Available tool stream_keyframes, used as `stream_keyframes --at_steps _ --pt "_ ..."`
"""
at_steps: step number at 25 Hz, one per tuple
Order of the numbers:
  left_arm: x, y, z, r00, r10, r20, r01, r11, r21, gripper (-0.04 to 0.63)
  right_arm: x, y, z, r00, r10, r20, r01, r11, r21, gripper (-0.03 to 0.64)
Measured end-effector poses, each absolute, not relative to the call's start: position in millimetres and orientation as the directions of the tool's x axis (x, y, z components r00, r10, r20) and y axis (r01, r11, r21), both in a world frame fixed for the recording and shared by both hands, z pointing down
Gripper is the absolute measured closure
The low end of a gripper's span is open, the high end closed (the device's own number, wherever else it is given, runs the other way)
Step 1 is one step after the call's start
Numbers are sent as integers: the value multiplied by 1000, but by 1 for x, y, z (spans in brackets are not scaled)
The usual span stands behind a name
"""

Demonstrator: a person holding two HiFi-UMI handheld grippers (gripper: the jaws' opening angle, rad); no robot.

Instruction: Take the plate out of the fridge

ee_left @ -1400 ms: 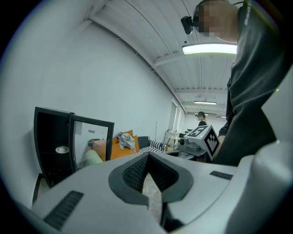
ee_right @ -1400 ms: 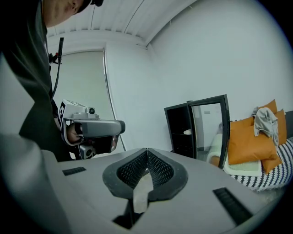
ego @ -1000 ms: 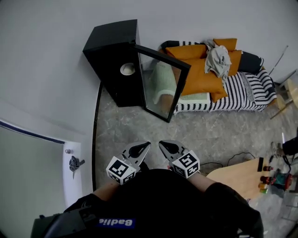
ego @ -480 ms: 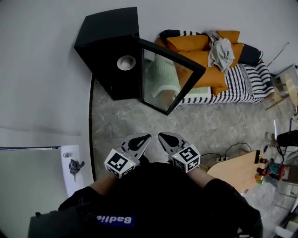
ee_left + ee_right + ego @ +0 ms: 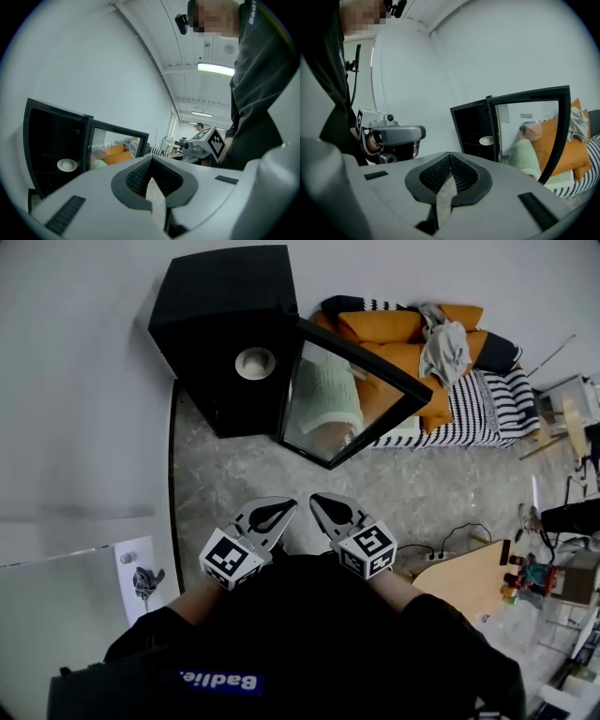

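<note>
The left hand-held gripper [image 5: 284, 510] is held with its jaws pressed together and nothing between them, and the same is seen on the right hand-held gripper [image 5: 319, 503] just beside it. Both are pointed forward over the floor [image 5: 234, 474], close to the person's body.

Well ahead of both, the fridge [image 5: 225, 296] is found with its glass door [image 5: 349, 401] already swung wide, so the opening step is judged done. The plate [image 5: 255, 363] is still on a shelf inside the fridge, well apart from either hand-held gripper and untouched.

Most of the task is therefore judged to remain. The fridge has yet to be reached, a pair of jaws opened, and the plate gripped and drawn out past the door.
</note>
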State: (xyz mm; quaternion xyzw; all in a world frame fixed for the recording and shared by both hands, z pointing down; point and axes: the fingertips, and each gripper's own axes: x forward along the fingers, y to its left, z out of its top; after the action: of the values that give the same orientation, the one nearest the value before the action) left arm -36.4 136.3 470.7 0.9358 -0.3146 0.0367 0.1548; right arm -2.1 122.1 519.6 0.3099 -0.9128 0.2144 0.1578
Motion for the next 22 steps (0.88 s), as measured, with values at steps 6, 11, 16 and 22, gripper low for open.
stream_keyframes --at_steps 6,11,16,22 --pt "-47 124 464 794 -585 162 -606 -748 271 591 -13 106 509 -767 -495 410 -619 740 -265 606" --pt "-40 106 468 782 -597 181 -623 -736 264 591 -16 87 511 -797 -456 397 -577 769 -276 606" --pt "-37 75 469 740 -638 215 -673 -695 254 591 -15 53 512 -833 -400 383 -518 807 -284 606" --pt "-27 33 471 684 -688 243 -730 -636 252 591 -9 13 511 -871 -325 368 -444 842 -308 606"
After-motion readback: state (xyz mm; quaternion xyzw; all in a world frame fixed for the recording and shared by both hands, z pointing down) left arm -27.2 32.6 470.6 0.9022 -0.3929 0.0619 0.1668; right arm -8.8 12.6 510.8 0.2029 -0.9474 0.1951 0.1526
